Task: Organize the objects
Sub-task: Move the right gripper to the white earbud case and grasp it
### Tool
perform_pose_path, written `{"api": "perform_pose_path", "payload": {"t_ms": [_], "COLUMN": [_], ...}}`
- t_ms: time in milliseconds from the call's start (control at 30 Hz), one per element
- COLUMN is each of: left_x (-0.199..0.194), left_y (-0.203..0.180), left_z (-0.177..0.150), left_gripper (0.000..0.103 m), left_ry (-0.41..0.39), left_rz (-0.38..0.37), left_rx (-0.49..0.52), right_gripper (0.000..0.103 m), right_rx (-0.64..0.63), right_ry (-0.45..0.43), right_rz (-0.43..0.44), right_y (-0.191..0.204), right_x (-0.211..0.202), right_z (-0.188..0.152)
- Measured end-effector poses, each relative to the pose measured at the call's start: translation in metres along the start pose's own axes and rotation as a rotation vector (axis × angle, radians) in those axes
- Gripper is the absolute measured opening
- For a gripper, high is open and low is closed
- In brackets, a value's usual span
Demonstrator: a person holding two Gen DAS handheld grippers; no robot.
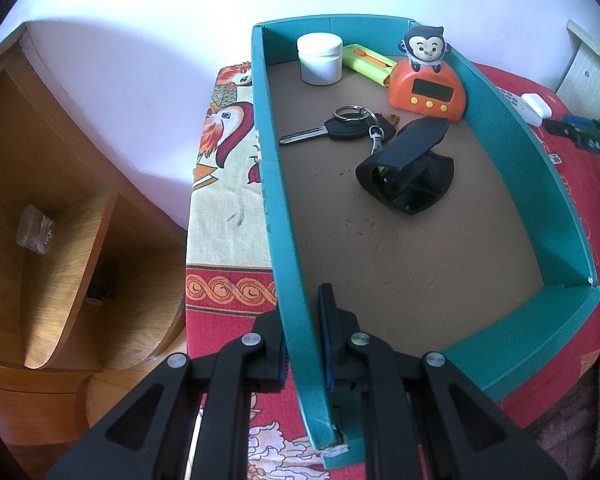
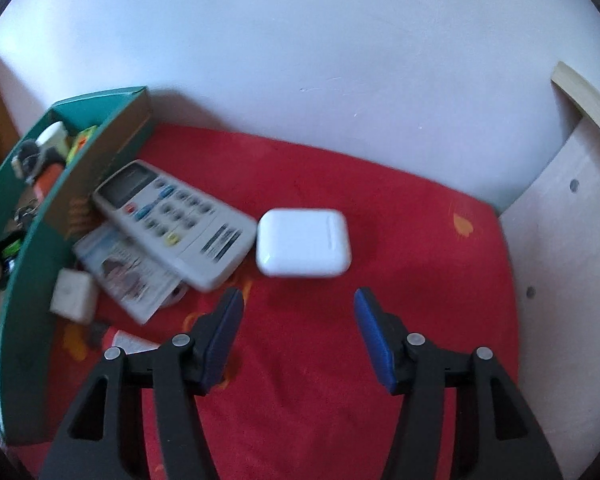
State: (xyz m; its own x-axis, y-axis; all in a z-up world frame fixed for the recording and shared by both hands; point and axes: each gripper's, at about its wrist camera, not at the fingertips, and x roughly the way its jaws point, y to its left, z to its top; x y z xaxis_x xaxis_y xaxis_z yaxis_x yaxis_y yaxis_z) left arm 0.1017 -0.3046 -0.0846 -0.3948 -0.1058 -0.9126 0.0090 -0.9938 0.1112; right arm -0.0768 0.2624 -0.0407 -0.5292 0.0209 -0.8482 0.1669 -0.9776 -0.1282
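While the left gripper [image 1: 304, 344] pinches the teal box [image 1: 500, 128] wall, the white case [image 2: 303, 243] lies just ahead of the right gripper [image 2: 299, 316] (jaws spread, nothing between them).

Bright daylight, fisheye warp, right-view blur

The teal box [image 1: 268, 184] has a brown cardboard floor. At its 12 o'clock end stand a white jar [image 1: 320, 60], a lime-green cutter [image 1: 366, 62] and an orange timer [image 1: 428, 90]. Red cloth [image 2: 380, 216] carries a white case [image 2: 303, 242] and a grey remote [image 2: 176, 220].
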Motion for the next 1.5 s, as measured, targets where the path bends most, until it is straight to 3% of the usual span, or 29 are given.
{"api": "perform_pose_path", "payload": {"t_ms": [467, 600, 767, 1500], "left_x": [0.0, 0.0, 0.0, 0.001], "left_y": [-0.002, -0.001, -0.002, -0.001], "left_z": [0.0, 0.0, 0.0, 0.001], "left_gripper": [0.01, 0.01, 0.01, 0.01], "left_ry": [0.002, 0.003, 0.003, 0.003], "left_rz": [0.004, 0.005, 0.006, 0.007], "left_rx": [0.0, -0.001, 0.0, -0.002], "right_gripper": [0.059, 0.059, 0.059, 0.057], "right_rx": [-0.031, 0.013, 0.12, 0.119], "right_ry": [0.002, 0.002, 0.002, -0.009], "right_rz": [-0.032, -0.002, 0.076, 0.065], "right_y": [0.0, -0.007, -0.023, -0.015], "right_x": [0.02, 0.022, 0.021, 0.0], "right_z": [0.014, 0.015, 0.007, -0.014]}}
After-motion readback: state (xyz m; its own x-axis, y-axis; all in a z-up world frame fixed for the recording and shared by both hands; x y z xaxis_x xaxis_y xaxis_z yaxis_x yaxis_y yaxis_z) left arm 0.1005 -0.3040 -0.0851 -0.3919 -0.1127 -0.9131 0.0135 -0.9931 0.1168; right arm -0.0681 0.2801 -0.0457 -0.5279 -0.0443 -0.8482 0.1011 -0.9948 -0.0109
